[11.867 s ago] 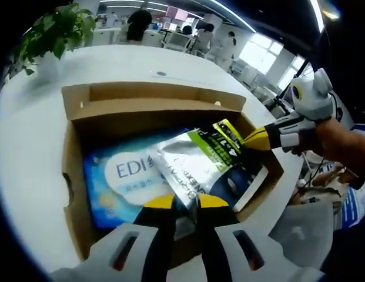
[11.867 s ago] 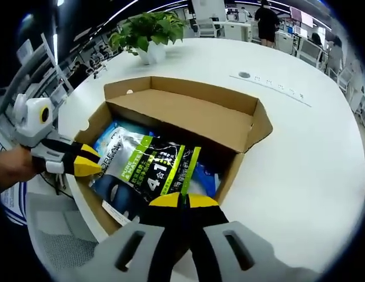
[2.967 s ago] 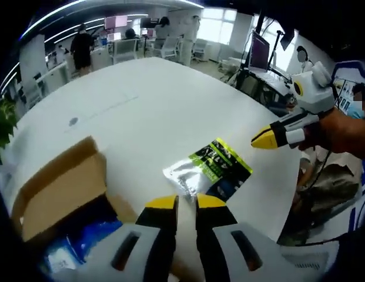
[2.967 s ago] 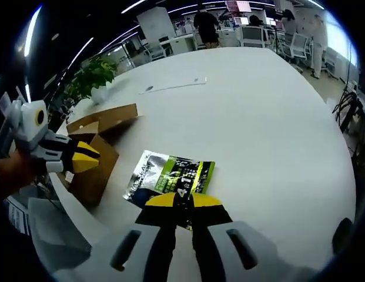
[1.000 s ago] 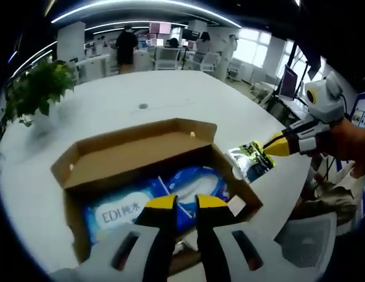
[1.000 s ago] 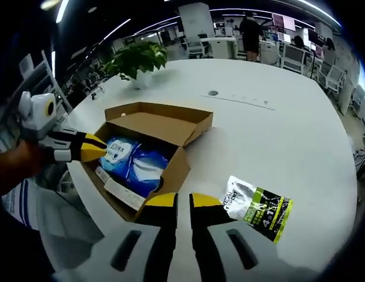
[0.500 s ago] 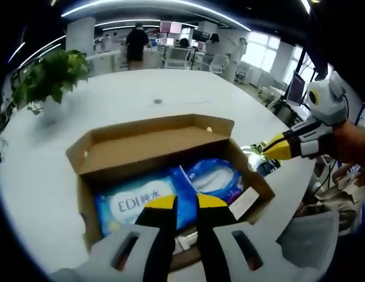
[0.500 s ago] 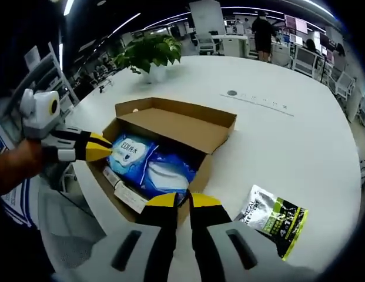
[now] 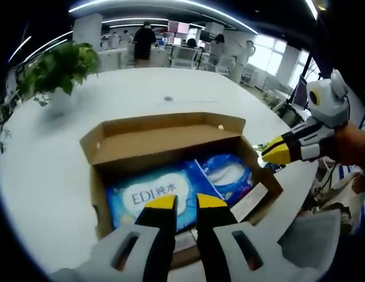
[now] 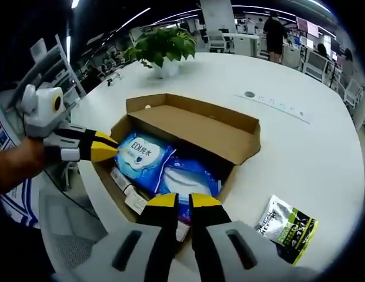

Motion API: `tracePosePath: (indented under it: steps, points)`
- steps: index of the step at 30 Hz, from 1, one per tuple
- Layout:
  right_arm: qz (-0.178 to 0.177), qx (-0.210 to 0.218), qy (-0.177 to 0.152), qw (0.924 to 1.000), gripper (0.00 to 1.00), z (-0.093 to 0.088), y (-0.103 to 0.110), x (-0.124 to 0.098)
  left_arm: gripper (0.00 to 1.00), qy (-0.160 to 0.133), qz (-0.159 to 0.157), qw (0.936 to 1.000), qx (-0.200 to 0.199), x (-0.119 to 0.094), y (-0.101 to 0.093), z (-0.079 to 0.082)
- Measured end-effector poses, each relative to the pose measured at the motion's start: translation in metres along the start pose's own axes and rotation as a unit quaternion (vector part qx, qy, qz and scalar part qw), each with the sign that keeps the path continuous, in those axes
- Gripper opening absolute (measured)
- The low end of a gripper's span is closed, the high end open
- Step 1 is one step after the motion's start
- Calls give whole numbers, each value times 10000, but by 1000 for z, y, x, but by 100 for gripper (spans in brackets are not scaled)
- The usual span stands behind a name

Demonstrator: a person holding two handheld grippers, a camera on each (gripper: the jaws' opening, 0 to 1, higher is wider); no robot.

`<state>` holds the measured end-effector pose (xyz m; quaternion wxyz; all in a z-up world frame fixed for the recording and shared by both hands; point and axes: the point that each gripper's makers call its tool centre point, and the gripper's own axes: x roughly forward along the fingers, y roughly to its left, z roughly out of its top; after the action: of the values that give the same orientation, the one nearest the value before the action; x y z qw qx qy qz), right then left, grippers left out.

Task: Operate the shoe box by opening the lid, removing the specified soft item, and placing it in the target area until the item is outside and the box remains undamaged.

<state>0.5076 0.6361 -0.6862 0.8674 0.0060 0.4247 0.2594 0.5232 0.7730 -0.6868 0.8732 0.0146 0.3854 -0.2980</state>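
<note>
In the left gripper view, the left tool [image 9: 180,202] hovers over the near edge of the shoe box [image 9: 106,176], its yellow-tipped jaws nearly closed with only a narrow slit between them and nothing held. Just past the tips lies a blue wipes pack [image 9: 156,197] marked "EDI", flat on the box floor, with a second blue-and-white pack [image 9: 226,173] beside it toward the right wall. A pale card or paper slip [image 9: 250,201] leans along the near right corner. The lid [image 9: 164,141] stands folded back on the far side, brown inner face up. The right tool [image 9: 279,154] comes in from the right, its yellow tips together at the box's right rim, empty.

In the right gripper view, the right tool [image 10: 177,202] sits over the near rim of the same box [image 10: 241,155], jaws almost together, gripping nothing. The left tool [image 10: 103,147] reaches in at the box's left edge, touching or just above the wipes pack [image 10: 141,155]. The soft item, a silver, green and black pouch [image 10: 288,228], lies flat on the white bench [image 10: 300,153] outside the box, well to its right. A potted plant [image 10: 161,47] stands on the bench beyond the box.
</note>
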Motion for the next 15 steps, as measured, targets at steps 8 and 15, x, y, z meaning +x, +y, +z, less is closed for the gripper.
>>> tracePosePath:
  steps: [8,15]
  points:
    - [149,-66,47,9999,6,5,18,21,9,31,73,9999,-83,-2,13,-8]
    - [248,-116,96,9996,6,7,31,37,9,66,137,9999,-79,-5,24,-12]
